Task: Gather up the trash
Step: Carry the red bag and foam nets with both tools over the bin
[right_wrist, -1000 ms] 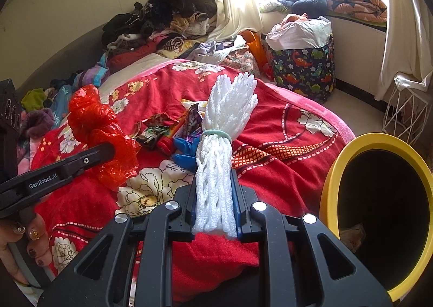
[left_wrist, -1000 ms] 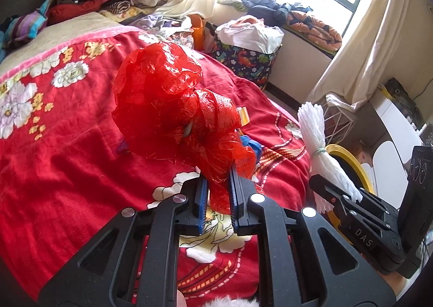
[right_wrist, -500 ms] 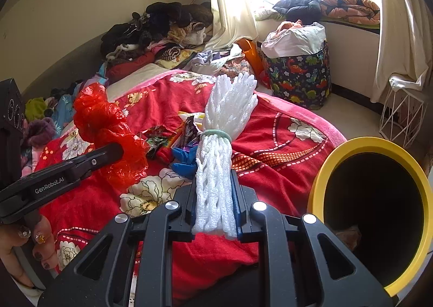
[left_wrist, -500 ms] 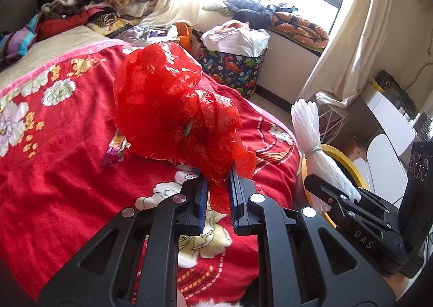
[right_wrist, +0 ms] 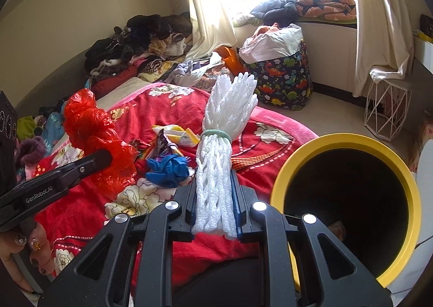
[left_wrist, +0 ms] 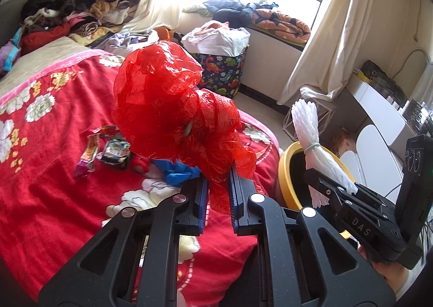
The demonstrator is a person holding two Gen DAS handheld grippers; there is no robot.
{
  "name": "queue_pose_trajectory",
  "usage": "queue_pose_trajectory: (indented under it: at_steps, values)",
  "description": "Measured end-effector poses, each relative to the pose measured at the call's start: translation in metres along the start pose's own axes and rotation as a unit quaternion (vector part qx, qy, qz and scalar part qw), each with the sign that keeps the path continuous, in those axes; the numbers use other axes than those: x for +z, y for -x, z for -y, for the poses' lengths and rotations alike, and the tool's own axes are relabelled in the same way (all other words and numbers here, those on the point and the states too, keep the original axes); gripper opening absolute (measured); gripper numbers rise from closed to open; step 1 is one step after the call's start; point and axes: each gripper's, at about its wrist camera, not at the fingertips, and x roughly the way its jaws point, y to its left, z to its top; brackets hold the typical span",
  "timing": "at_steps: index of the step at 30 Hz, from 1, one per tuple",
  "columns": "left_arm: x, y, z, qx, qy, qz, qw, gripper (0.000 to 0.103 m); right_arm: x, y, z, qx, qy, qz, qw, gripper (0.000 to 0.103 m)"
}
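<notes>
We have swung toward the yellow bin (right_wrist: 349,144); left tool (left_wrist: 217,196) still clamps the red plastic bag (left_wrist: 167,112); right tool (right_wrist: 213,198) clamps the white foam netting (right_wrist: 224,144); drop next.

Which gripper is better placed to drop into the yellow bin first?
Right, probably. The right gripper, shut on the white foam net bundle, sits right beside the yellow bin. The left gripper, shut on the red plastic bag, is above the red bedspread, farther from it.

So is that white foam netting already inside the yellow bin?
No, the white foam netting is clamped in the right gripper, beside the yellow bin.
</notes>
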Motion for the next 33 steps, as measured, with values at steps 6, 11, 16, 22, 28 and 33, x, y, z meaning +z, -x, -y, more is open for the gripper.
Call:
queue_pose_trajectory:
  at_steps: [6,11,16,22,28,33]
  values:
    - [0.002,-0.005,0.016,-0.013,-0.013,-0.001,0.9998,0.009,-0.002,0.008,0.013,-0.012,-0.015,0.007,1.0,0.019]
    - [0.003,-0.008,0.028,-0.024,-0.022,0.0,0.9995,0.009,-0.004,0.015,0.025,-0.021,-0.028,0.011,0.999,0.019]
    - [0.004,-0.012,0.039,-0.034,-0.031,0.0,0.999,0.009,-0.009,0.02,0.036,-0.033,-0.042,0.014,0.999,0.019]
    - [0.003,-0.019,0.053,-0.047,-0.042,-0.004,0.998,0.009,-0.014,0.027,0.051,-0.05,-0.058,0.016,0.997,0.019]
    - [0.0,-0.026,0.065,-0.058,-0.053,-0.011,0.9969,0.009,-0.019,0.033,0.068,-0.066,-0.075,0.015,0.995,0.019]
    - [-0.001,-0.034,0.076,-0.069,-0.064,-0.018,0.9954,0.009,-0.022,0.037,0.08,-0.078,-0.089,0.014,0.993,0.019]
